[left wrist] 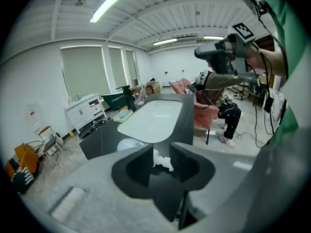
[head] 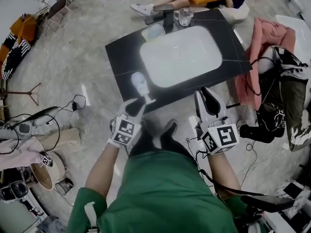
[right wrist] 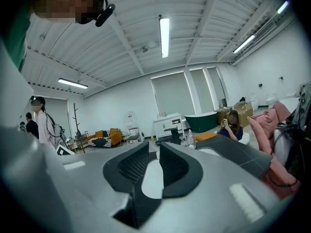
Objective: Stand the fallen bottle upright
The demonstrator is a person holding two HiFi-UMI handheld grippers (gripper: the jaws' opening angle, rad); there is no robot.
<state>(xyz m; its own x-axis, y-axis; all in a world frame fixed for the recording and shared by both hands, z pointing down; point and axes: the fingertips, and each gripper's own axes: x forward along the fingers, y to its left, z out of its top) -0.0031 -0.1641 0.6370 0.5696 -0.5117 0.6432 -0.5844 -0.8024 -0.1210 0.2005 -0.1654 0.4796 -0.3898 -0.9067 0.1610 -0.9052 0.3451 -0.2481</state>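
The left gripper is open, its jaws set moderately apart. In its own view the white pump of the bottle sits in the gap at the tips. Whether either jaw touches the pump cannot be told. The bottle lies on its side on the black tabletop, with the pump pointing at the front edge and the body pointing away from the person. It lies near the tabletop's front left corner, just beside the left rim of the white basin.

The right gripper hovers over the front edge, well apart from the bottle. Its jaws show only a narrow gap and hold nothing; through the slit only a pale patch shows.

Bare black surface lies left of and beyond the bottle. To its right the strip up to the basin rim is thin, and the front edge is close to the pump. A tap and a glass stand at the far edge, well clear.

In the left gripper view most of the bottle is hidden behind the left jaw, so only a bluish curve shows. In the head view the bottle is pale and blurred.
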